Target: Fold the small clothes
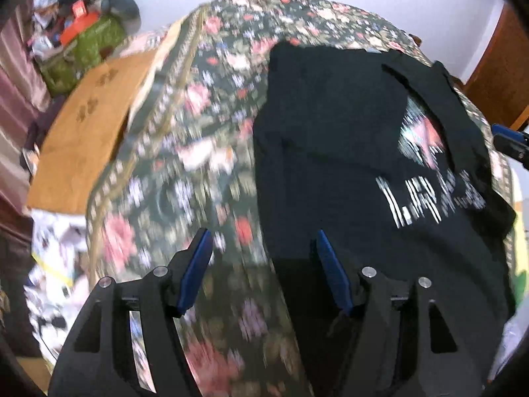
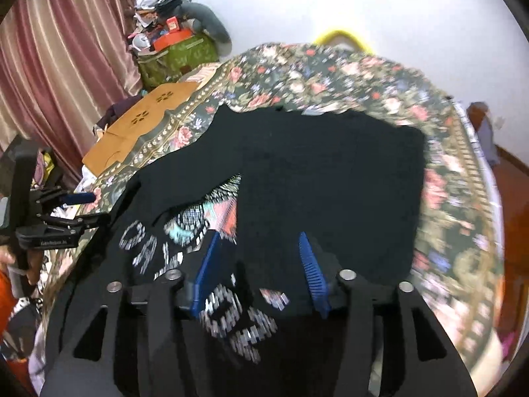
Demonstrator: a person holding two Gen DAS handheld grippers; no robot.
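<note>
**Black tee half folded on the floral bed, both grippers off it**

So the black t-shirt (image 1: 334,125) is lying on the floral bedspread (image 1: 205,152), printed side up w/ white lettering and a pink/teal graphic. One side has been flipped over onto the print, so part of the graphic is covered by plain black fabric. In the right wrist view the same fold shows as a dark flap across the upper part of the shirt, print peeking out below it on the left.

Left gripper (image 1: 264,241): jaws fairly wide apart, nothing btwn them. It's angled down over the shirt's edge, so one blue finger sits over the bedspread and the other over black cloth. Can't tell if either tip touches, pic is pretty blurry.

Right gripper (image 2: 259,236): jaws about medium width, empty. Blue fingers hang over the shirt right by the print, no cloth pinched. Its tip also pokes in at the right edge of the left wrist view, just beside the shirt's far side.

Left gripper shows up in the right wrist view too, at the far left next to the shirt's edge, w/ a bit of a hand under it.

Other stuff: tan cardboard sheet (image 2: 145,125) w/ cut-out holes beside the bed, green bag (image 2: 178,56) piled w/ clutter behind it, pink curtain (image 2: 62,56) on the left, yellow rim (image 2: 340,34) sticking up behind the bed, white wall.
</note>
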